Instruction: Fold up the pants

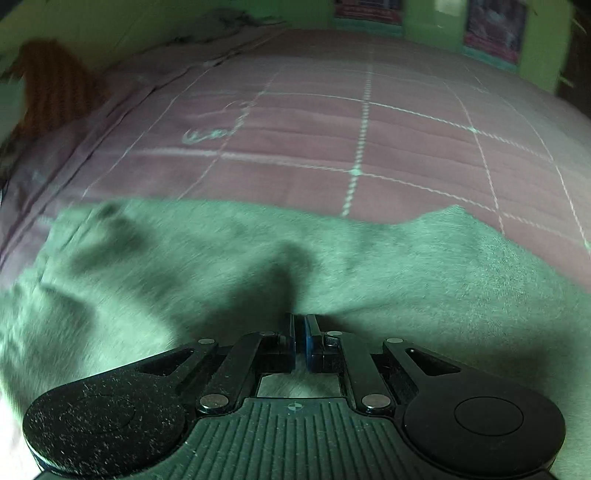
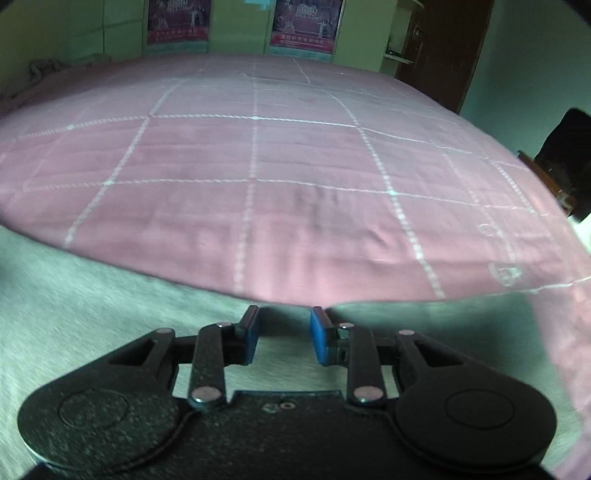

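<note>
Grey-green pants [image 1: 221,258] lie on a pink checked bedspread [image 1: 332,122]. In the left wrist view the cloth fills the lower half and rises in a pinched ridge to my left gripper [image 1: 300,319], which is shut on it. In the right wrist view the pants [image 2: 92,295] lie under and to the left of my right gripper [image 2: 283,314], which is open with blue pads [image 2: 318,332] just above the cloth's far edge. Nothing sits between its fingers.
The bedspread [image 2: 277,155] stretches far ahead. An orange knitted item [image 1: 51,85] lies at the bed's far left. Green walls with posters [image 2: 303,22] stand behind; a dark door [image 2: 443,44] and a dark object [image 2: 565,155] are at right.
</note>
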